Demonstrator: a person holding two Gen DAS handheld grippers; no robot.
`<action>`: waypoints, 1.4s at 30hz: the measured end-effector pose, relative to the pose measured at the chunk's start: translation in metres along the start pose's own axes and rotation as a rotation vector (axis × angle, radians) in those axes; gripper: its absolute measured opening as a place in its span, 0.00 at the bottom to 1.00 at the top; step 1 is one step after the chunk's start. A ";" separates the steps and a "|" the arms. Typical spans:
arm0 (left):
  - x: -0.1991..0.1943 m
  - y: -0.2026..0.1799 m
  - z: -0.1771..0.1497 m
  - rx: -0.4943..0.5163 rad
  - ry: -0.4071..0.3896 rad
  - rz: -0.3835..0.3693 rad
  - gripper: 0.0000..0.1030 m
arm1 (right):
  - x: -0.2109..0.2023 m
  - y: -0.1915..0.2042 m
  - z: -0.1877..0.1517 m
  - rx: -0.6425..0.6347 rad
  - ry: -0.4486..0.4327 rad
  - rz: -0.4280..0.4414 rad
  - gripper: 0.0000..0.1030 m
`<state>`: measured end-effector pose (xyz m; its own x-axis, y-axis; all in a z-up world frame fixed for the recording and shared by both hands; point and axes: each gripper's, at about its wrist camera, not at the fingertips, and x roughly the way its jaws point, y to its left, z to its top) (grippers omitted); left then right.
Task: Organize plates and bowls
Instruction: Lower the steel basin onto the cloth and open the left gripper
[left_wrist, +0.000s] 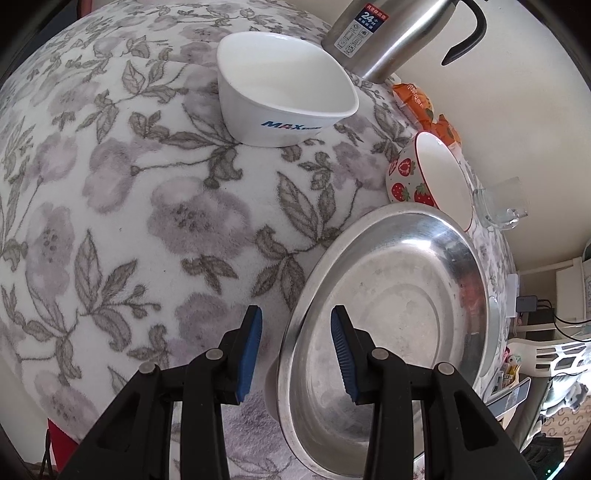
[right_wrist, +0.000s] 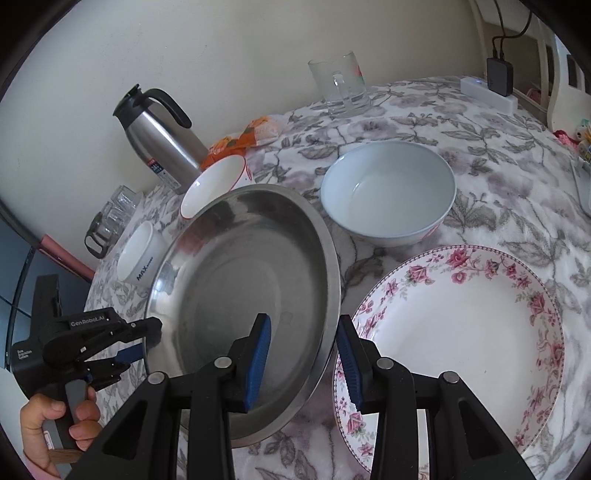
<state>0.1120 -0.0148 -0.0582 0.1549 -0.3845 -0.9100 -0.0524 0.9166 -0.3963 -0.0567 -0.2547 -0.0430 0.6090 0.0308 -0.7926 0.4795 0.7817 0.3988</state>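
Note:
A steel basin (left_wrist: 399, 317) (right_wrist: 243, 306) rests on the floral cloth. My left gripper (left_wrist: 297, 352) is open and straddles the basin's left rim, one finger outside and one inside. My right gripper (right_wrist: 304, 363) is open and straddles the basin's right rim. The left gripper also shows in the right wrist view (right_wrist: 147, 338) at the basin's left edge. A white MAX bowl (left_wrist: 284, 88) (right_wrist: 142, 258), a strawberry bowl (left_wrist: 424, 177) (right_wrist: 218, 184), a pale blue bowl (right_wrist: 388, 192) and a rose-patterned plate (right_wrist: 461, 336) stand around it.
A steel thermos jug (left_wrist: 391, 33) (right_wrist: 162, 140), an orange snack packet (left_wrist: 424, 107) (right_wrist: 243, 138) and a glass mug (right_wrist: 341, 85) (left_wrist: 500, 205) stand along the wall. Small glasses (right_wrist: 110, 218) stand at the left edge. A white power strip (right_wrist: 487, 92) lies at the far right.

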 end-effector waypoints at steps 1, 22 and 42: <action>0.000 0.000 0.000 -0.001 0.000 -0.002 0.38 | 0.000 0.000 0.000 0.001 0.003 -0.001 0.39; -0.006 0.001 0.000 0.001 0.008 -0.011 0.38 | 0.007 0.012 -0.011 -0.064 0.066 -0.030 0.39; -0.023 -0.001 -0.001 0.002 -0.038 0.010 0.39 | -0.005 0.007 -0.006 -0.021 0.012 -0.071 0.48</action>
<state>0.1072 -0.0074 -0.0371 0.1921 -0.3711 -0.9085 -0.0517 0.9206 -0.3870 -0.0598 -0.2455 -0.0392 0.5660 -0.0180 -0.8242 0.5078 0.7953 0.3313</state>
